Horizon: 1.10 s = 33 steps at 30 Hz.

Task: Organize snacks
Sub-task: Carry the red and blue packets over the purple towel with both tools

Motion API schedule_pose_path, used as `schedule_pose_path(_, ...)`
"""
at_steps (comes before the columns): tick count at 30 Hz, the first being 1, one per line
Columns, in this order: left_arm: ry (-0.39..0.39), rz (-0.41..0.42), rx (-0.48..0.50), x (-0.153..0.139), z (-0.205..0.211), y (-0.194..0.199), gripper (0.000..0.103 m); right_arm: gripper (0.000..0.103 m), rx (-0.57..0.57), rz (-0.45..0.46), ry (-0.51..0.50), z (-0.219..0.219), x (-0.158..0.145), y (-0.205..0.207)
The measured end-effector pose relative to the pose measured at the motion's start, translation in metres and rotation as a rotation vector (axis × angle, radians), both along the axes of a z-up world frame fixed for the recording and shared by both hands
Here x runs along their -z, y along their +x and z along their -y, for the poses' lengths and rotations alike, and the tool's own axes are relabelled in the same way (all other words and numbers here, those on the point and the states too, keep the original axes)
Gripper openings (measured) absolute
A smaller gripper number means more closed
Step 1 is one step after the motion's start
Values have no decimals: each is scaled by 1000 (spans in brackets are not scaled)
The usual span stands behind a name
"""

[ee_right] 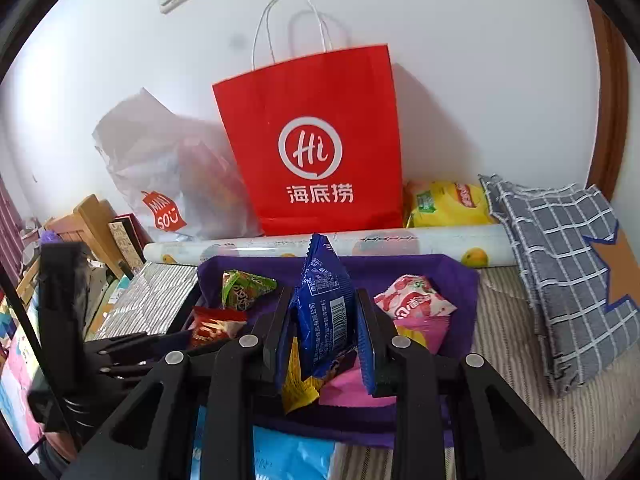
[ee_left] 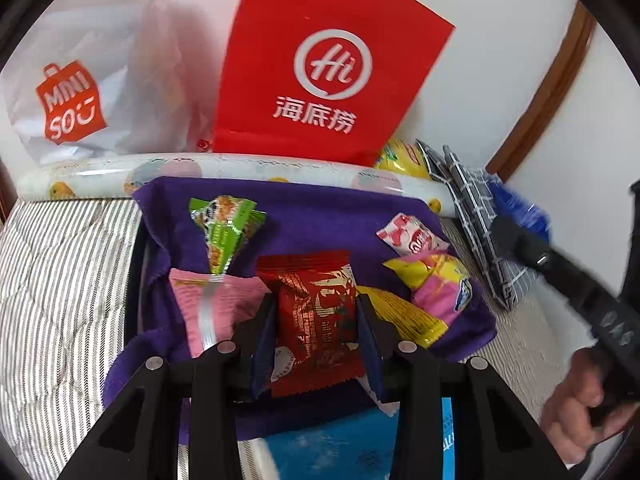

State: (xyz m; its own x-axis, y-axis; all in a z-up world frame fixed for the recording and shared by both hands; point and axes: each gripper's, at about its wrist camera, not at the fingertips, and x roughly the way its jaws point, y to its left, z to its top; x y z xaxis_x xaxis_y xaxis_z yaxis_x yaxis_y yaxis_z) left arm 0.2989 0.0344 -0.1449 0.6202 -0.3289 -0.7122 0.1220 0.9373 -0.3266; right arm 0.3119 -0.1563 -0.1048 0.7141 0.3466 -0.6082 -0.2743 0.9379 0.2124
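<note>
On the far left sits a white MINISO bag, and next to it stands the red paper bag against the wall. Below them a purple cloth lies on the striped bed with snacks on it: a green packet, a pink packet, and a pink-and-yellow packet.

My left gripper has its jaws squeezed on a red snack packet, held just over the cloth. My right gripper has its jaws squeezed on a blue snack packet, held up higher (it stands tall and thin).

Both packets are puffy and slippery, I think. One could slide out and fall back in the pile. My two grippers are close, so they might bump.
</note>
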Motion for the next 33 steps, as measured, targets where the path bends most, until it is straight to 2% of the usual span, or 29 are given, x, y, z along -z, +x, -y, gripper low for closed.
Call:
schedule_pose_path(5, -55, -19, -24, 4, -14, 5, 37, 28, -21, -75, 19, -1, 31, 11)
schedule_pose_path(11, -56, -21, 1, 1, -10, 5, 37, 29, -30, -94, -6, -4, 44, 11)
schedule_pose_path(18, -67, -70, 41, 13, 3, 9, 37, 30, -36, -82, -19, -4, 44, 10)
schedule_pose_path(23, -86, -48, 38, 11, 5, 8, 37, 30, -26, -75, 1, 2, 42, 9)
schedule_pose_path(33, -64, -14, 7, 5, 4, 7, 37, 30, -6, -65, 14, 9, 39, 10)
